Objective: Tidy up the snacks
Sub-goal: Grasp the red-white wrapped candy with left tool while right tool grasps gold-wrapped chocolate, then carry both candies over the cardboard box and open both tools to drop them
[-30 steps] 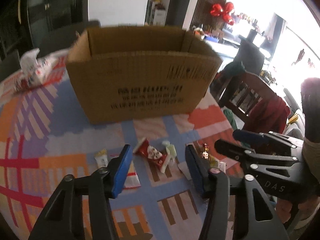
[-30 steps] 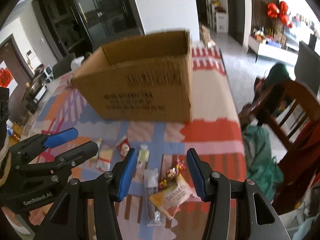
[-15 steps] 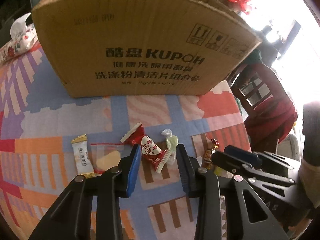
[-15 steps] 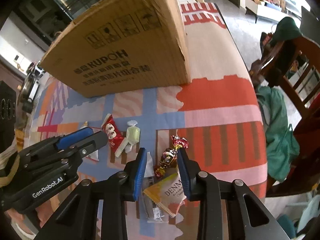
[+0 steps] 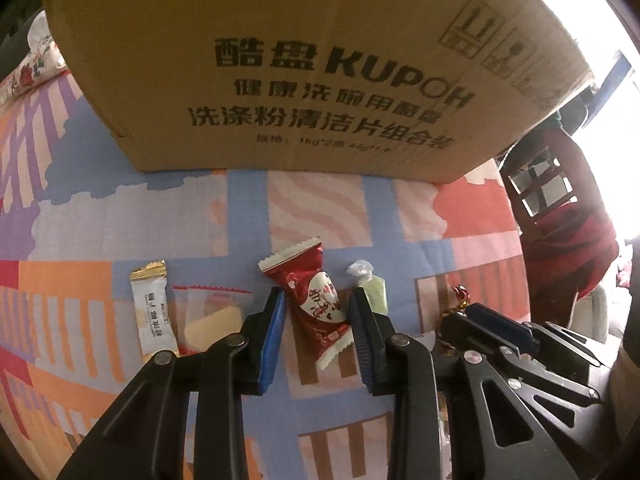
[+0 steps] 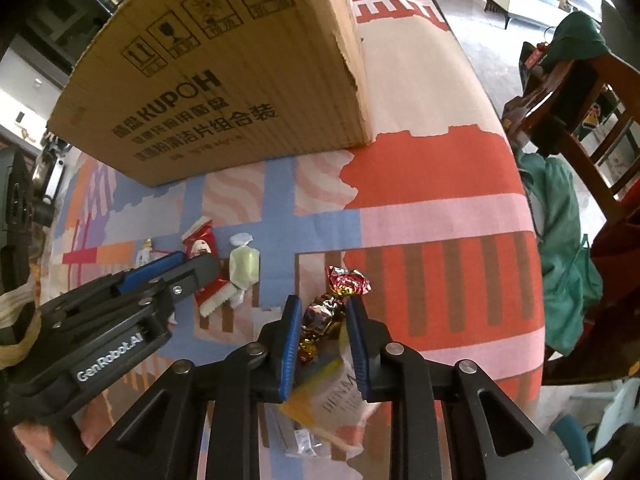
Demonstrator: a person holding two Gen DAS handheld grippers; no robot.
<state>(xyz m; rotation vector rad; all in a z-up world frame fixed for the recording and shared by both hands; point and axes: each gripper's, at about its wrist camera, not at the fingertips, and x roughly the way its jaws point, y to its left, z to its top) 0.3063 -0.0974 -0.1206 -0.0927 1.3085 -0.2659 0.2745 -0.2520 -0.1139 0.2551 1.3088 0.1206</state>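
A red snack packet (image 5: 316, 300) with a white serrated end and a white printed patch was seen low in the centre of the left wrist view, lying on the patterned tablecloth (image 5: 120, 216). It was bracketed by the narrowed, closing jaws of the left gripper (image 5: 318, 312), whose pads stood at its edges; firm contact could not be told. A foil-wrapped candy (image 6: 324, 312), red and gold and twisted at both ends, was seen low in the centre of the right wrist view, between the closing jaws of the right gripper (image 6: 322, 320), which were nearly on it.

Only the left view showed a white-and-gold packet (image 5: 152, 312) and a clear bag holding a yellow piece (image 5: 212, 316) at lower left. Only the right view showed a yellow sachet (image 6: 336, 396) beneath the candy. A pale green candy (image 5: 370, 292) lay beside the red packet.

The cardboard box (image 5: 304, 60) filled the top of both frames; its interior was not visible.
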